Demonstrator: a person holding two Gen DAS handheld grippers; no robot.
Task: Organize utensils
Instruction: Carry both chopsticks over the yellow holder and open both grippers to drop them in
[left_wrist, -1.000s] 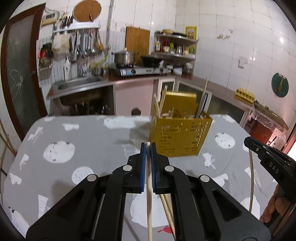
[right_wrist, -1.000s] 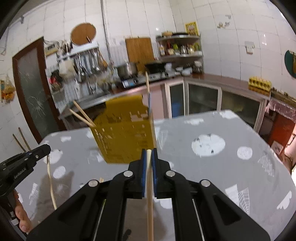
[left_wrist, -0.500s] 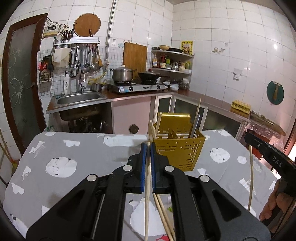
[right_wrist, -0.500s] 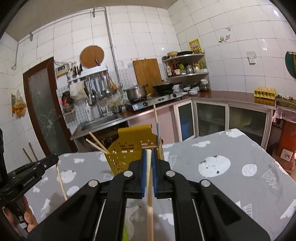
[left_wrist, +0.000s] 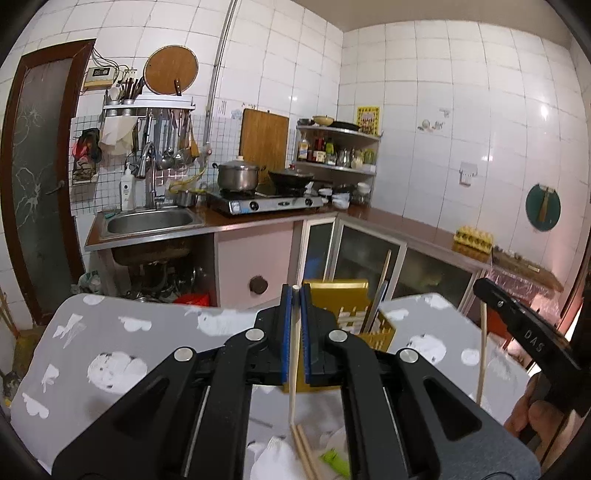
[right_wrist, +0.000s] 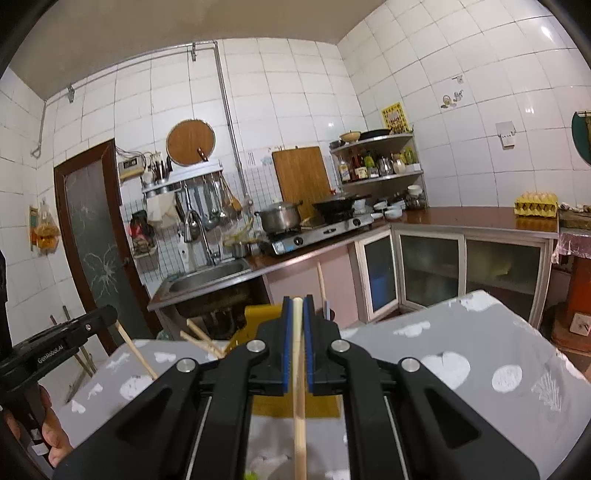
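My left gripper is shut on a wooden chopstick that hangs down between the blue pads. My right gripper is shut on another wooden chopstick. Both are held high above the table. The yellow perforated utensil basket stands on the table beyond the grippers, partly hidden by them, with chopsticks and a utensil sticking out; it also shows in the right wrist view. The right gripper appears at the right edge of the left wrist view with its chopstick. Two more chopsticks lie on the table below.
The table has a grey cloth with white patterns. A green item lies near the loose chopsticks. Behind are a sink, a stove with a pot, shelves and glass-front cabinets.
Both grippers have risen well above the table with their chopsticks. The basket now sits lower in both views and is largely hidden behind the fingers.
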